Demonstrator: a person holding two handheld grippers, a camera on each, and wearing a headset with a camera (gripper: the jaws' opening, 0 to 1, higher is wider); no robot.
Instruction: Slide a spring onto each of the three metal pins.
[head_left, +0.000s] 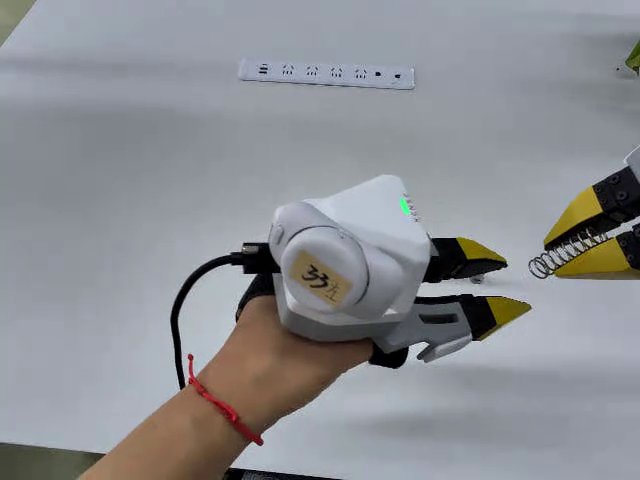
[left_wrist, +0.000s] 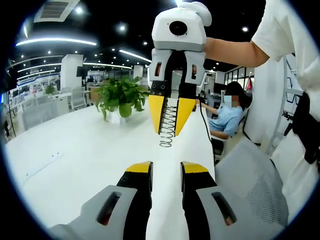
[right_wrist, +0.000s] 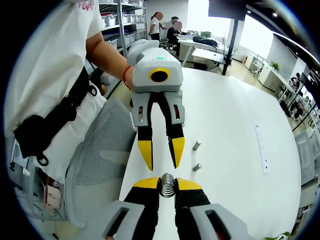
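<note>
Two grippers face each other tip to tip above the white counter (head_left: 150, 200). In the head view a bare hand (head_left: 290, 350), a red string bracelet (head_left: 222, 408) at its wrist, holds the left gripper (head_left: 510, 285) level, pointing to 3 o'clock, its jaws apart with nothing between them. A tan sticker (head_left: 320, 282) on its round back reads "33", followed by a handwritten mark I cannot read. The right gripper (right_wrist: 167, 184) comes in from 3 o'clock and pinches the spring (left_wrist: 168, 127), which sticks out past its yellow tips. In the right gripper view one metal pin (right_wrist: 196, 145) and a second pin (right_wrist: 197, 166) sit on the counter at 3 o'clock from the left gripper's tips. At 12 o'clock in the head view lies a power strip (head_left: 326, 73).
</note>
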